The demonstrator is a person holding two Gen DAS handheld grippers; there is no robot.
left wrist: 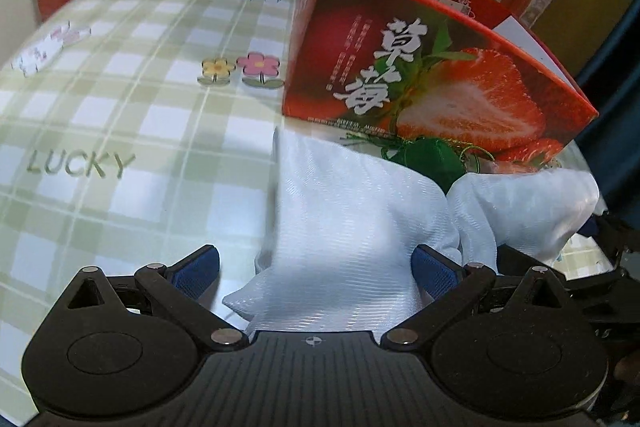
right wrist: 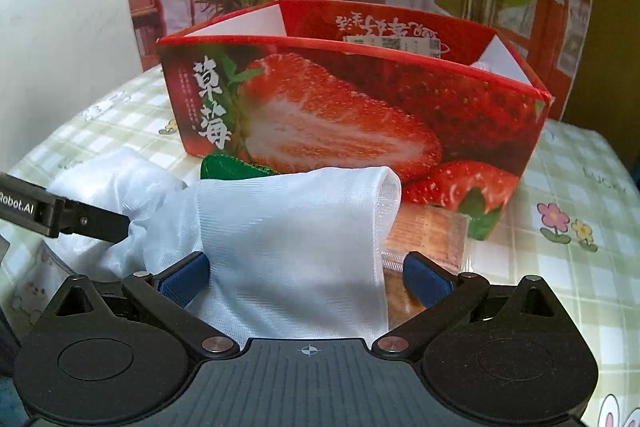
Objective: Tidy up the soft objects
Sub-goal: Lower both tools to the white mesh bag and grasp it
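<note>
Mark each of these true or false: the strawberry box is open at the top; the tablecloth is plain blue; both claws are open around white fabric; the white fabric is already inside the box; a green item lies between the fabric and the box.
1. The strawberry box is open at the top. True.
2. The tablecloth is plain blue. False: it is a green and white check with flowers and the word LUCKY.
3. The left claw and the right claw are open, with white fabric between their fingers. True.
4. The white fabric is already inside the box. False: it lies on the table in front of the box.
5. A green item lies between the fabric and the box. True.
</note>
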